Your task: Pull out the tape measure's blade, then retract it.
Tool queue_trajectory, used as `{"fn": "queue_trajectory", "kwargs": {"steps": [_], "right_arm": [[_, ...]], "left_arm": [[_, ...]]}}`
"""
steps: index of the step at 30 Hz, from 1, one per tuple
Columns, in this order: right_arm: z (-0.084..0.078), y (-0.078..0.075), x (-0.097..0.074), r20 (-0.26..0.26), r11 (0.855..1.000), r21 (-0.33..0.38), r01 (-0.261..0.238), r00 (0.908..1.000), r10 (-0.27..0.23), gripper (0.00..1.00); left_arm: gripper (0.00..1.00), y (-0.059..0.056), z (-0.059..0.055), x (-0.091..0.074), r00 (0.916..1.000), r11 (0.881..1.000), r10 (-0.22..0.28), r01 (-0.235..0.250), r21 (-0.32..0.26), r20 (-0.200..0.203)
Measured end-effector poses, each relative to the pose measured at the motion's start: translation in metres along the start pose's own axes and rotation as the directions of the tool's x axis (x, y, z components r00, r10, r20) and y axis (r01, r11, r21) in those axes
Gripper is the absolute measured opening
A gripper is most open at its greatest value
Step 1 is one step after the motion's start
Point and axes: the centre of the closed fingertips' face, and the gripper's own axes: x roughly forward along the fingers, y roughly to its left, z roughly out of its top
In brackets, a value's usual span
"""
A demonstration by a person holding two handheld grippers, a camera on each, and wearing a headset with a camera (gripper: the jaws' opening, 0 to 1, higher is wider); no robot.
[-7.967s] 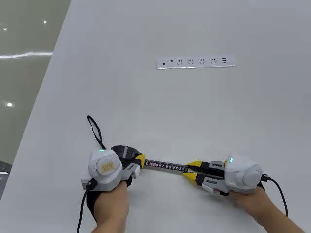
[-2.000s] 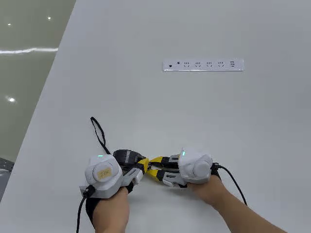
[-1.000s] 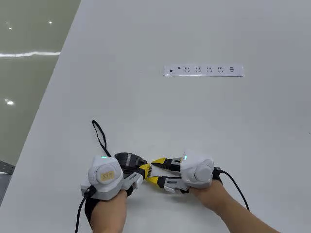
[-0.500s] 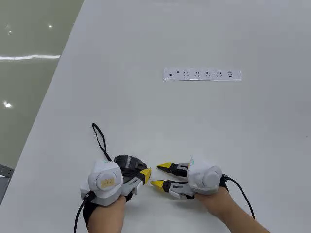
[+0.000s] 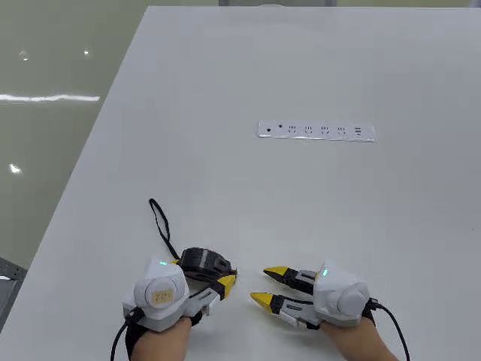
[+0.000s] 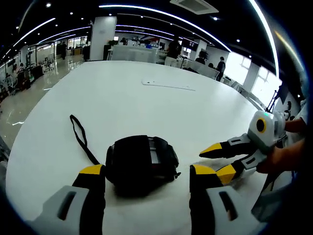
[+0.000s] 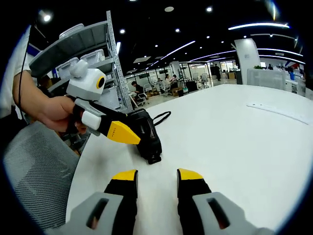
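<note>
Tape measure (image 6: pixel 142 161): my left gripper view shows it between the left gripper's (image 6: pixel 147 171) parted jaws; in head view, contact unclear. Right gripper (image 5: pixel 267 285): released, empty.

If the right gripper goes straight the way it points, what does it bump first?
Most likely the tape measure, just ahead of the right gripper, between the jaws of the left gripper. That gripper's yellow tip sits beside the line and might touch first; depth is unclear.

Your white table (image 5: pixel 316 218) carries a power strip (image 5: pixel 316 131) well ahead of you; glossy floor (image 5: pixel 45 113) lies off its left edge, and a mesh chair (image 7: pixel 34 171) stands by a shelf (image 7: pixel 112 54) of bins (image 7: pixel 90 56)
</note>
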Motion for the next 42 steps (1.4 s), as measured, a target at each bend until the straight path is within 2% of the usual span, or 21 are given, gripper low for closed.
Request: {"fn": "queue_trajectory", "kwargs": {"steps": [5, 10, 19, 26, 28, 32, 36, 42], "right_arm": [[0.003, 0.004, -0.012, 0.021, 0.999, 0.024, 0.023, 0.9995, -0.024, 0.32], [0.002, 0.009, -0.02, 0.018, 0.998, 0.035, 0.046, 0.9987, -0.047, 0.33], [0.001, 0.016, -0.03, 0.009, 0.997, 0.043, 0.07, 0.9975, -0.07, 0.36], [0.006, 0.019, -0.04, 0.02, 0.994, 0.052, 0.096, 0.9951, -0.097, 0.38], [0.006, 0.018, -0.043, 0.022, 0.993, 0.054, 0.103, 0.9943, -0.104, 0.38], [0.014, 0.019, -0.049, 0.038, 0.991, 0.067, 0.119, 0.9918, -0.122, 0.39], [0.01, 0.021, -0.056, 0.017, 0.991, 0.043, 0.124, 0.9921, -0.125, 0.4], [0.008, 0.02, -0.073, 0.009, 0.989, 0.031, 0.145, 0.9894, -0.145, 0.4]], "left_arm": [[0.68, 0.0, 0.005, -0.006, 0.9999, 1.0, -0.014, 0.013, 0.02, 0.011], [0.68, 0.0, 0.009, -0.012, 0.9994, 0.998, -0.028, 0.027, 0.048, 0.021], [0.68, -0.003, 0.005, -0.02, 0.998, 0.993, -0.058, 0.056, 0.1, 0.023], [0.67, -0.01, 0.001, -0.027, 0.9946, 0.989, -0.103, 0.101, 0.113, 0.014], [0.68, -0.013, -0.001, -0.03, 0.9936, 0.984, -0.112, 0.109, 0.138, 0.013], [0.68, -0.011, -0.003, -0.035, 0.9921, 0.983, -0.125, 0.122, 0.139, 0.014], [0.67, -0.01, -0.005, -0.041, 0.9913, 0.978, -0.131, 0.128, 0.165, 0.011], [0.68, -0.005, -0.006, -0.053, 0.9894, 0.975, -0.143, 0.138, 0.173, 0.022]]}}
